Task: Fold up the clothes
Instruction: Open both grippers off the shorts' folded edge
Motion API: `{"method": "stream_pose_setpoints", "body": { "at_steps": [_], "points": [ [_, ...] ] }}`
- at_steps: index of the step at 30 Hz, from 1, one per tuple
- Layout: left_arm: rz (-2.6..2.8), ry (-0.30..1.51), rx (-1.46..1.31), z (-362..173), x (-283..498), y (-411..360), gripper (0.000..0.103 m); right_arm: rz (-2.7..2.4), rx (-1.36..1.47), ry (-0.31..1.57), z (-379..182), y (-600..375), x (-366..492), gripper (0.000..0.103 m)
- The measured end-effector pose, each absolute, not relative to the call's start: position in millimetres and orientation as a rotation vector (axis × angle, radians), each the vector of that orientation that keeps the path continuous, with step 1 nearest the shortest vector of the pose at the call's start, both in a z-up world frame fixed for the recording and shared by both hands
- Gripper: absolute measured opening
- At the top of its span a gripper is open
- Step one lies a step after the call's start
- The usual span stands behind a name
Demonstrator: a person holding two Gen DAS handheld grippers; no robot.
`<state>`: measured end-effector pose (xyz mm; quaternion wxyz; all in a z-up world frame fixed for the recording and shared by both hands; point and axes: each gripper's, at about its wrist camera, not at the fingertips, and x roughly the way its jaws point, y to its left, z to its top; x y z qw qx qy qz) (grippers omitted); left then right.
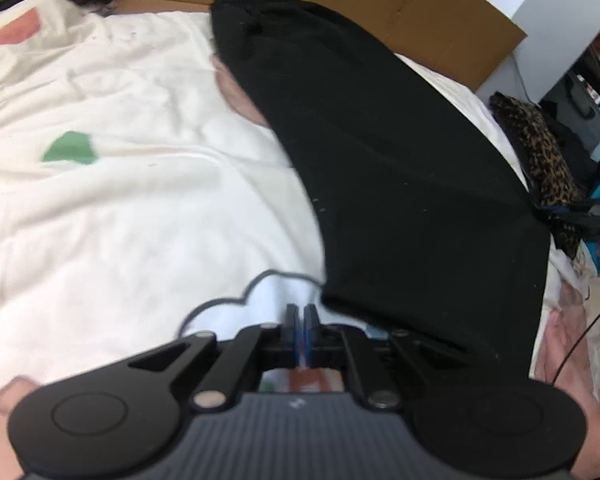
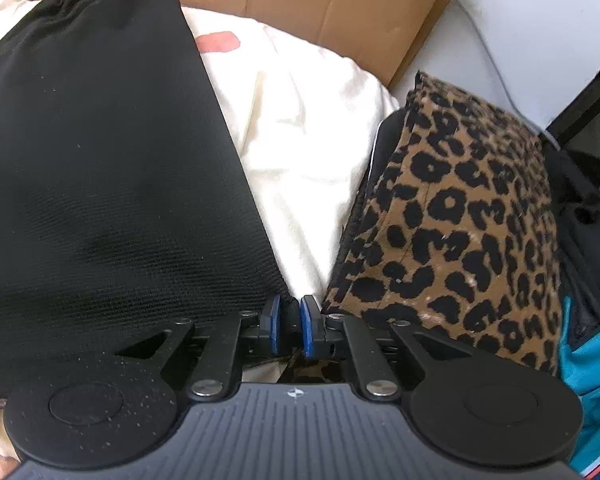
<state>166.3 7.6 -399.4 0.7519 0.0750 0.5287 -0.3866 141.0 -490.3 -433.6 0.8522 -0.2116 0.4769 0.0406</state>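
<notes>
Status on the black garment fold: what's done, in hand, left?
Done: the black garment lies flat as a long panel on the white bedding. In hand: the right gripper has its near corner between the fingers; the left gripper is shut at the other near corner. Left: the crosswise fold toward the waistband.

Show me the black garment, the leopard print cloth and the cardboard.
black garment (image 2: 100,168), right wrist view, middle of the fabric
leopard print cloth (image 2: 468,216), right wrist view, centre of the pattern
cardboard (image 2: 332,4), right wrist view, flat panel

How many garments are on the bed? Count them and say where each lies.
2 show clearly: black garment spread over the white blanket; leopard-print garment to its right at the bed's edge. Others may be hidden.
</notes>
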Motion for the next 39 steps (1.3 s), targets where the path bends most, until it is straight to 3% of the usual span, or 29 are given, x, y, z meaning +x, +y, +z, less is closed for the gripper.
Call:
{"method": "stream_pose_setpoints", "body": {
  "at_steps": [10,19,23,28,34,39],
  "points": [
    [-1.005,1.127,0.077,-366.3,149.1,-18.2,0.007,0.038,-0.451,0.931,-412.7,-490.8,133.3,0.019],
    [-1.095,1.111,0.148,-377.2,126.9,-53.4,0.007,0.219,-0.332,0.914,-408.4,-467.0,129.8,0.019],
    [-1.036,1.121,0.181,-392.2,124.2,-56.3,0.025,0.276,-0.320,0.959,-420.4,-454.3,130.6,0.020],
    [-1.065,1.160,0.212,-402.9,115.9,-65.1,0.025,0.277,-0.280,0.959,-429.6,-453.0,131.7,0.028],
    [-1.122,1.158,0.252,-403.1,98.2,-80.3,0.034,0.225,-0.237,0.961,-430.7,-474.4,133.4,0.035],
    [-1.157,1.167,0.264,-406.4,82.5,-86.2,0.035,0.184,-0.228,0.970,-431.6,-492.2,135.2,0.036]
  ]
}}
